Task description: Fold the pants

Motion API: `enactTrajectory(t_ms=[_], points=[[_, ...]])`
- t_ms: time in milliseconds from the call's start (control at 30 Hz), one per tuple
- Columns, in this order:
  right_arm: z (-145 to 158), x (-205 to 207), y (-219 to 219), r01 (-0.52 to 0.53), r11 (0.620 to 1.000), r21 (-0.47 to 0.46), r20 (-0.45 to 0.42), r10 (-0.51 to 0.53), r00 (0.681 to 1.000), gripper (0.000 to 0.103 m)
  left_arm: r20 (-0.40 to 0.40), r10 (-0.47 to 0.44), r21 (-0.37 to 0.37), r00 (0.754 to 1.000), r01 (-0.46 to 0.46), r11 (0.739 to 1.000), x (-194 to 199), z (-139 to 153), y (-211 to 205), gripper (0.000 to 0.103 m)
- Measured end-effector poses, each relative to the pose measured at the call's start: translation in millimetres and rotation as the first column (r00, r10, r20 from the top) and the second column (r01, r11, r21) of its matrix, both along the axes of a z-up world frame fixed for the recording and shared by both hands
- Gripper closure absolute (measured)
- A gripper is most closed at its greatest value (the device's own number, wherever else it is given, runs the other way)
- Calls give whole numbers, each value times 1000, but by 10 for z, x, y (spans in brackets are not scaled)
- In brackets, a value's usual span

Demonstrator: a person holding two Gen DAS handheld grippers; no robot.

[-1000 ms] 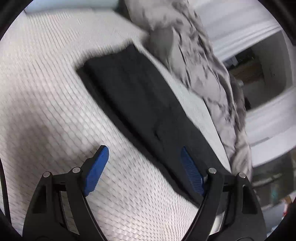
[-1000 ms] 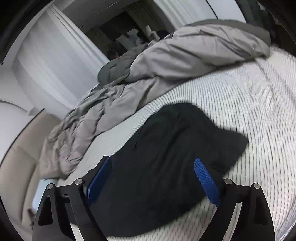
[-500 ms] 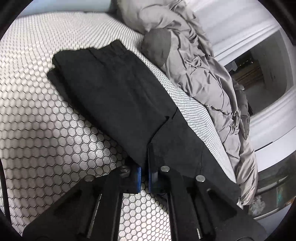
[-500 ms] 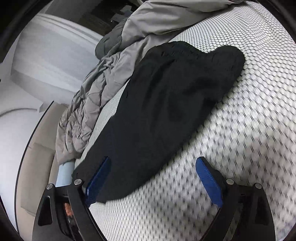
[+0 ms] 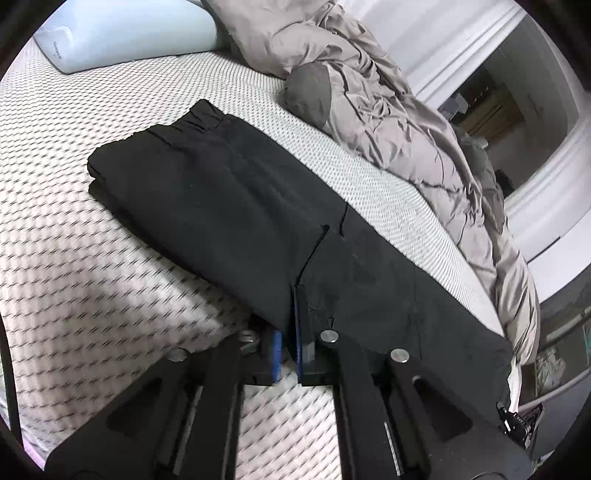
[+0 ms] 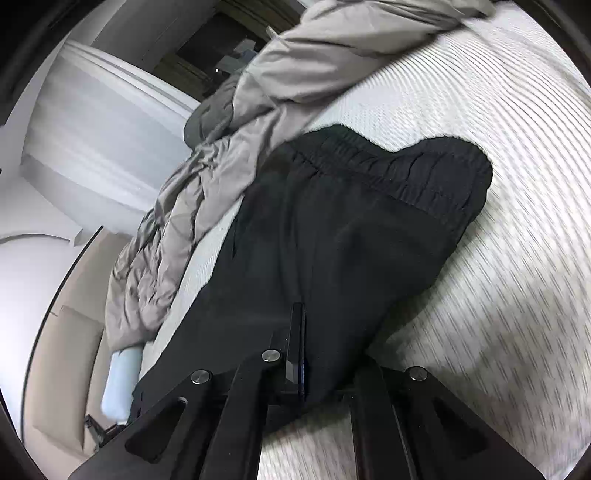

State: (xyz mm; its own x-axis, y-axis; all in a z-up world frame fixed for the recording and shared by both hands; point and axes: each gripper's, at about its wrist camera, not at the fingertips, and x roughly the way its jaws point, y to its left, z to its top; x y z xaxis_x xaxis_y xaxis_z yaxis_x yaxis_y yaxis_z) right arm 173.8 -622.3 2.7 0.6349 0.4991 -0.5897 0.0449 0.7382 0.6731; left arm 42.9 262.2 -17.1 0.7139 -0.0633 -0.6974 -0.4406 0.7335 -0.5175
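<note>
Black pants [image 5: 221,206] lie folded lengthwise on the white patterned mattress [image 5: 92,295], elastic waistband at the far end. My left gripper [image 5: 288,343] pinches the near edge of the fabric where one layer overlaps another. Its blue pads [image 5: 276,350] stand a sliver apart, the jaws easing open with cloth still pressed between them. In the right wrist view the pants [image 6: 351,229] run away from me to the gathered waistband. My right gripper [image 6: 301,343] is shut on their near edge, and the fabric drapes over and hides its right finger.
A rumpled grey duvet [image 5: 388,110] is heaped along the far side of the pants, also visible as the duvet [image 6: 207,192] at left. A pale blue pillow [image 5: 122,33] lies at the head of the bed. The mattress edge [image 6: 159,332] drops off at left.
Both grippers went from wide open to closed on the pants' near edge, the left first, then the right after sinking to the fabric. The left view has pulled back a little.
</note>
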Motion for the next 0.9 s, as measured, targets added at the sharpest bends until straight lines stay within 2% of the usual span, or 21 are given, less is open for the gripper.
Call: enactTrajectory(t_ms=[67, 133, 167, 200, 233, 267, 300, 367, 400, 433, 467, 500, 533, 600, 633, 667, 700, 733, 767, 833, 900], points=[[-62, -75, -15, -36, 999, -33, -32, 34, 999, 93, -18, 22, 6, 1000, -22, 1000, -101, 22, 56, 89], [-20, -112, -91, -21, 1000, -9, -24, 21, 999, 81, -30, 70, 33, 997, -69, 997, -219, 110, 124, 77], [28, -140, -161, -2, 1000, -6, -20, 2, 1000, 74, -24, 89, 47, 996, -88, 995, -267, 160, 148, 64], [76, -196, -267, 44, 999, -5, -1, -44, 999, 57, -9, 105, 59, 994, -105, 993, -325, 222, 174, 51], [120, -228, -351, 90, 996, 0, 20, -90, 996, 43, 9, 117, 67, 993, -118, 991, -369, 276, 188, 45], [143, -241, -452, 139, 990, 9, 29, -139, 990, 40, 22, 127, 76, 992, -129, 989, -397, 331, 193, 34], [133, -227, -522, 168, 986, 21, 23, -169, 985, 40, 33, 126, 80, 991, -129, 988, -424, 373, 179, 24], [41, -136, -636, 193, 979, 67, -18, -192, 981, 41, 43, 105, 77, 994, -108, 991, -416, 424, 134, 20], [4, -106, -666, 200, 976, 84, -33, -198, 980, 50, 49, 86, 79, 995, -89, 993, -402, 446, 83, 18], [-22, -82, -691, 218, 972, 82, -46, -215, 975, 67, 58, 66, 84, 996, -71, 994, -384, 471, 24, 17], [-12, -86, -716, 228, 971, 69, -46, -225, 973, 72, 62, 52, 89, 997, -58, 994, -353, 487, -29, 16], [20, -112, -731, 227, 972, 62, -33, -225, 974, 85, 65, 42, 95, 997, -48, 994, -331, 505, -87, 15], [79, -158, -736, 223, 973, 58, -9, -222, 975, 90, 74, 27, 96, 997, -34, 995, -306, 532, -163, 15], [249, -275, -701, 200, 979, -24, 43, -199, 979, 90, 81, -1, 93, 997, -6, 996, -260, 565, -286, 14], [281, -280, -656, 192, 973, -129, 36, -189, 981, 87, 86, -24, 94, 996, 16, 995, -210, 594, -389, 14], [253, -228, -627, 182, 958, -222, 11, -184, 983, 83, 90, -39, 98, 995, 30, 995, -165, 609, -469, 12], [182, -178, -586, 168, 929, -330, -31, -189, 982, 74, 92, -53, 103, 994, 43, 994, -123, 622, -541, 10], [111, -150, -566, 149, 919, -365, -57, -182, 982, 74, 93, -64, 108, 994, 54, 993, -103, 633, -614, 10], [116, -166, -578, 151, 923, -354, -55, -182, 982, 74, 97, -77, 112, 992, 66, 991, -74, 650, -703, 8], [265, -282, -643, 192, 925, -327, -12, -207, 978, 52, 108, -101, 118, 989, 88, 989, 4, 673, -837, 5], [450, -419, -734, 261, 918, -298, 65, -253, 965, 48, 122, -138, 137, 983, 121, 983, 75, 692, -1000, 4]])
